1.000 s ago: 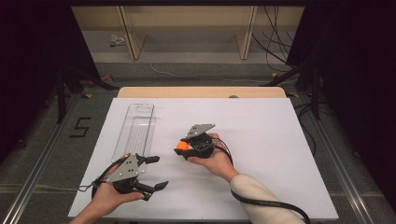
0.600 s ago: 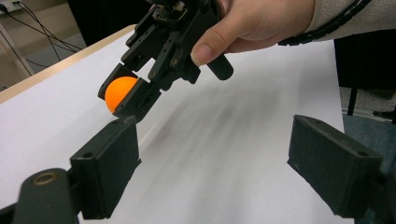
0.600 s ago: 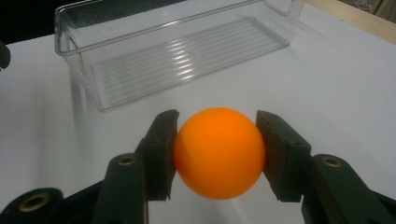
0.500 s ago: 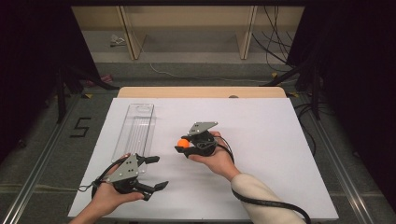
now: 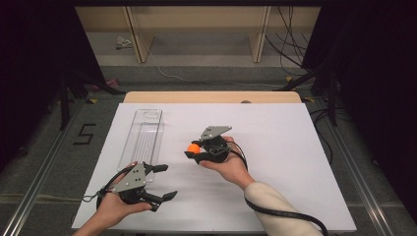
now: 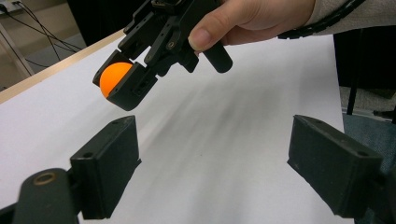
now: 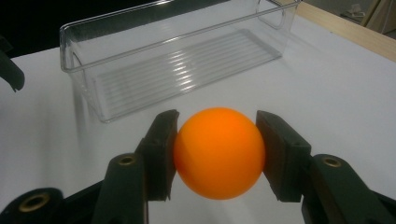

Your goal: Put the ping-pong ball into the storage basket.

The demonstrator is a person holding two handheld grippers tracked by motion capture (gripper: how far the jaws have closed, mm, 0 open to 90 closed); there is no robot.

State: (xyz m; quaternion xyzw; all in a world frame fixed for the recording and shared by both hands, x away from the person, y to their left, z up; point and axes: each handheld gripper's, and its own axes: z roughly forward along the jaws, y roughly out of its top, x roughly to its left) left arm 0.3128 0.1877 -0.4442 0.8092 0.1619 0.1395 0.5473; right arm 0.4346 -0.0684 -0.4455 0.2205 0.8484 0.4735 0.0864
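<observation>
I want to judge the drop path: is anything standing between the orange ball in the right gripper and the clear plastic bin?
Nothing visible does. The right gripper holds the round orange ball above bare white table, and the long clear plastic bin lies open-topped and empty just beyond. The open left gripper sits off to the side.

My grippers are matte black with blocky rectangular pads, brass-ringed pivot holes and a grey three-cornered plate on top, the right gripper [image 5: 193, 152] trailing a ribbed black cable along my cream sleeve [image 5: 268, 202], the left gripper [image 5: 164, 182] trailing a thin black one.
</observation>
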